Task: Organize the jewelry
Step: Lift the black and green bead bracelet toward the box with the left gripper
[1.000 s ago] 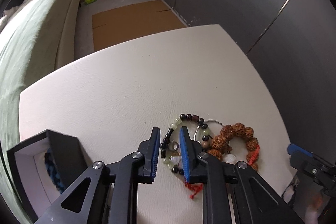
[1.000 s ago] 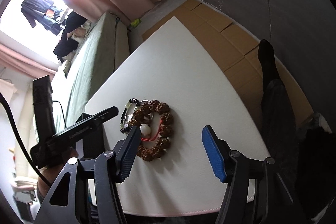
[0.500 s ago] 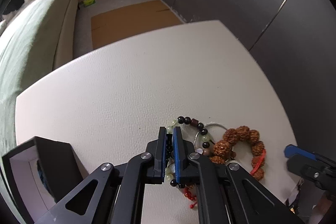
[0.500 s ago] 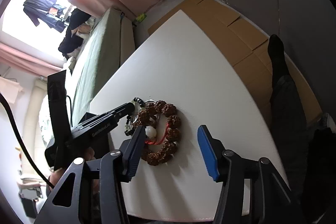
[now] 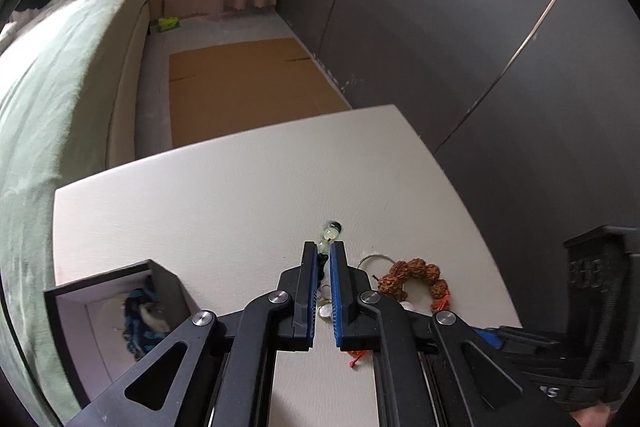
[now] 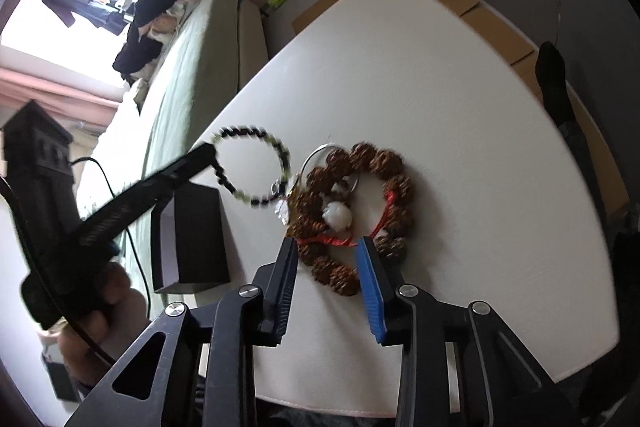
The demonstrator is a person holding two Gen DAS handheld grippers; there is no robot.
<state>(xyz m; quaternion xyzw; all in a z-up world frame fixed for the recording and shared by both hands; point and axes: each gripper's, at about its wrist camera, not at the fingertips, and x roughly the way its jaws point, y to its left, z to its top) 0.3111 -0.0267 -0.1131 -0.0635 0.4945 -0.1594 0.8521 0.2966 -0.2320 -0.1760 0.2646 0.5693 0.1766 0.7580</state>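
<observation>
Your left gripper (image 5: 325, 253) is closed on the black-and-green bead bracelet (image 6: 252, 167), pinching one short part of the ring between the tips. In the right wrist view the bracelet hangs from these tips as an open loop, lifted clear of the white table (image 6: 440, 107). I think you hold it by the edge like this so that the loop stays round and can drop freely into the open dark box (image 5: 116, 303), which stands low and to the left of the left gripper. Something blue and white already lies inside the box; I cannot tell what it is.

Your right gripper (image 6: 326, 247) is open, and its jaws stand on both sides of the near part of the brown seed bracelet (image 6: 352, 203). Whether the pads touch the beads, I cannot tell. This position seems chosen to keep the pile down while the other bracelet separates from it.

The held bracelet has small black beads alternating with pale green ones, and a small pale charm hangs at its lower side, very near to the brown one. The brown bracelet has big rough beads, a red cord and one white bead. A thin silver ring (image 6: 320, 155) lies partly under it.
</observation>
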